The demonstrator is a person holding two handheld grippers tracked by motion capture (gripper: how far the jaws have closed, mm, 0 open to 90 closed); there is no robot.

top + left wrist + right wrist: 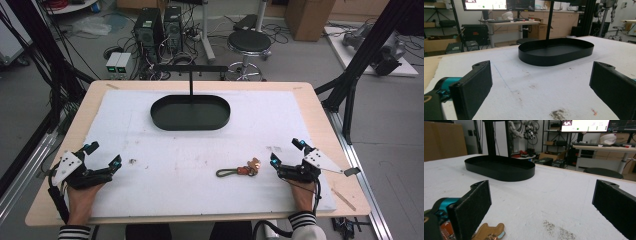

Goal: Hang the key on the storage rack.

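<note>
Both tools rest low on the white mat [200, 180] covering the bench [320, 115], one at each near corner. The left tool [102, 154] has its jaws spread wide with nothing between them, and so does the right tool [286, 151]. A keychain [240, 170] (olive cord, with a small tan charm at its right end) lies just left of the right tool. The black oval tray [190, 112] sits farther back, mid-bench, with an upright post rising from it.
</note>
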